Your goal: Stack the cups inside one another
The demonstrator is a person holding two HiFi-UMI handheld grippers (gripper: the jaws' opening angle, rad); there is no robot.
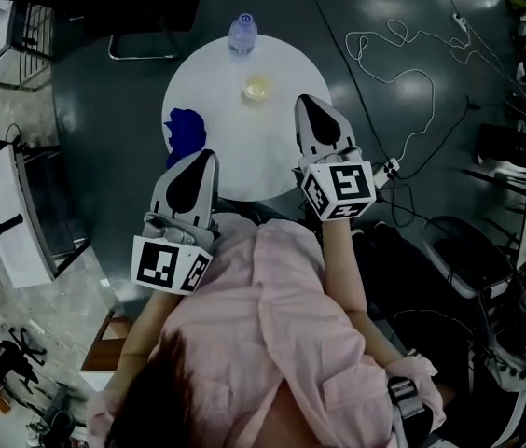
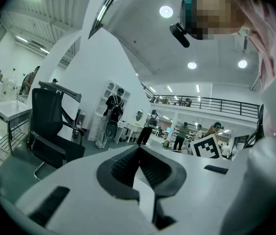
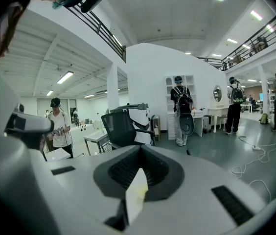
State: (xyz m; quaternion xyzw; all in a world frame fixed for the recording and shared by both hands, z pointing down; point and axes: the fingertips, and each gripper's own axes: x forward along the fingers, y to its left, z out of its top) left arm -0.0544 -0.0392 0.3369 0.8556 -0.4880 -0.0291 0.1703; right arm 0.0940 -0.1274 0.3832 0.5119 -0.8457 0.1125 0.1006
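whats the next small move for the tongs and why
Probably just draw both back and rest: left tongs and right tongs are shut and empty, and only one yellowish cup shows on the table, so nothing seems left to nest.

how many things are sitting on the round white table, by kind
clear bottle: 1
yellowish cup, possibly a nested stack: 1
blue thing, kind unclear: 1
total: 3
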